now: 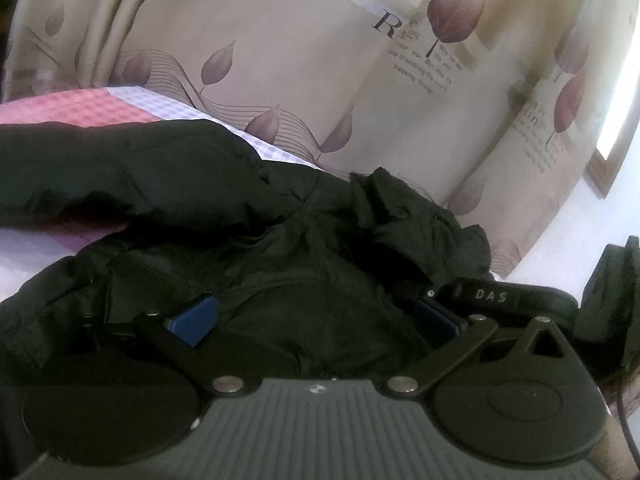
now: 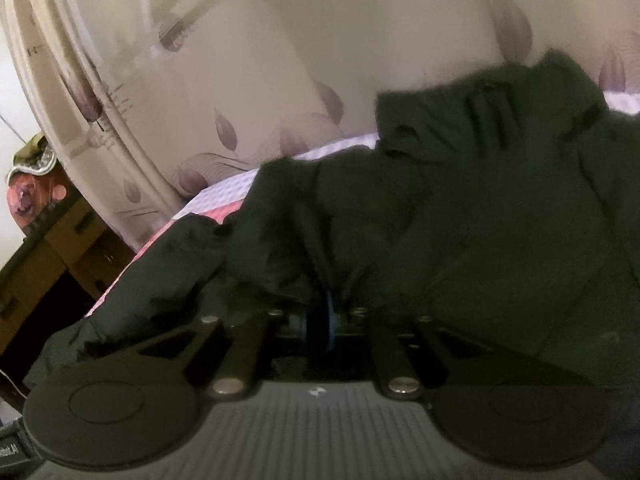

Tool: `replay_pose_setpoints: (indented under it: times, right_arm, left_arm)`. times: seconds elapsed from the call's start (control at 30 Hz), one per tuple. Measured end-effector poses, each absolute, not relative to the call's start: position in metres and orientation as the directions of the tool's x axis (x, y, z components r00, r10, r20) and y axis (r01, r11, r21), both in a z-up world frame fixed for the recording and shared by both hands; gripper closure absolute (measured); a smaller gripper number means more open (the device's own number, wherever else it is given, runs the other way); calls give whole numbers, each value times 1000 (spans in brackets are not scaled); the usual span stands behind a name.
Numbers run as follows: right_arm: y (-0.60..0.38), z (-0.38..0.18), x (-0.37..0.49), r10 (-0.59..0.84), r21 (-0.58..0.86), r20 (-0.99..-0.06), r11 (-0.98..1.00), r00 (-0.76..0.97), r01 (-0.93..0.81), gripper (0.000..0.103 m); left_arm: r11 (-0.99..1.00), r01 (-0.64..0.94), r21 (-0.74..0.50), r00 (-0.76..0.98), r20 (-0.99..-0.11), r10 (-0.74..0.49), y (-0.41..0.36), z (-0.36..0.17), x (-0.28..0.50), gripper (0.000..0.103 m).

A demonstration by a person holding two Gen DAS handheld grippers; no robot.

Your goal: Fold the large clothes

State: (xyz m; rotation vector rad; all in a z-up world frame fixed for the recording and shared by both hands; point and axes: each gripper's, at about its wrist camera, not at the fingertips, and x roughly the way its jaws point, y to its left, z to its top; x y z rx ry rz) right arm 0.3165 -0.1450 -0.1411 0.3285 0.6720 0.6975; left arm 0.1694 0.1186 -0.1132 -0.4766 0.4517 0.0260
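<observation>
A large dark green jacket (image 1: pixel 280 272) lies rumpled on a bed with a pink and white checked sheet (image 1: pixel 80 108). One sleeve stretches off to the left, and the crumpled collar sits at the upper right. My left gripper (image 1: pixel 314 318) is open, its blue pads (image 1: pixel 192 320) wide apart over the jacket's cloth. In the right wrist view the jacket (image 2: pixel 460 220) fills the middle and right. There my right gripper (image 2: pixel 326 316) has its blue pads nearly together, and a fold of the jacket is pinched between them.
A beige curtain printed with leaves (image 1: pixel 320 60) hangs behind the bed and also fills the back of the right wrist view (image 2: pixel 320 40). A wooden cabinet (image 2: pixel 60 248) stands past the bed's left edge. A bright window strip (image 1: pixel 616 100) is at the far right.
</observation>
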Motion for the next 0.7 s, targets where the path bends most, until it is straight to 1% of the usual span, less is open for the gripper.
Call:
replay_pose_setpoints:
  times: [0.13, 0.2, 0.23, 0.27, 0.3, 0.33, 0.37, 0.43, 0.47, 0.5, 0.53, 0.57, 0.6, 0.7]
  right_arm:
    - [-145, -141, 317, 678, 490, -466, 733, 568, -472, 92]
    - [-146, -140, 315, 682, 490, -468, 729, 561, -478, 89]
    - [-145, -138, 316, 689, 496, -466, 723, 555, -482, 83]
    - [-145, -133, 318, 704, 509, -456, 709, 545, -489, 68]
    - [-147, -129, 316, 723, 527, -432, 687, 538, -500, 56]
    - [-153, -124, 311, 746, 551, -389, 659, 541, -513, 28]
    - [-156, -118, 308, 754, 561, -347, 643, 557, -521, 18]
    - [-162, -103, 301, 759, 560, -263, 622, 595, -546, 18]
    - [-161, -97, 302, 762, 552, -252, 619, 596, -559, 19]
    - [-155, -90, 303, 752, 517, -262, 639, 605, -569, 21]
    - [-147, -84, 304, 727, 463, -291, 676, 622, -573, 26]
    - [-139, -80, 306, 704, 411, -320, 706, 634, -577, 42]
    - [-127, -79, 310, 683, 355, -357, 731, 638, -583, 54]
    - [-103, -87, 324, 634, 268, -446, 768, 632, -582, 63]
  left_arm:
    - [889, -128, -439, 902, -425, -80, 119, -113, 169, 0]
    - [888, -128, -442, 902, -424, -81, 120, -114, 169, 0]
    - [888, -128, -442, 902, -424, -82, 120, -114, 169, 0]
    - [887, -128, -443, 902, -424, -82, 120, -114, 169, 0]
    - [887, -128, -444, 902, -424, -83, 121, -114, 169, 0]
    - [886, -127, -445, 902, -423, -83, 121, -114, 169, 0]
    - [886, -127, -446, 902, -423, -84, 121, -114, 168, 0]
    - [886, -127, -447, 902, -423, -85, 122, -114, 168, 0]
    - [886, -127, -446, 902, -424, -84, 121, -114, 169, 0]
    - [886, -128, -446, 901, -425, -84, 121, -114, 169, 0]
    - [886, -127, -446, 901, -425, -85, 122, -114, 169, 0]
    - [886, -126, -445, 901, -426, -86, 122, -114, 168, 0]
    - [886, -126, -446, 901, -426, -86, 122, -114, 168, 0]
    - [888, -127, -442, 899, -429, -85, 122, -113, 168, 0]
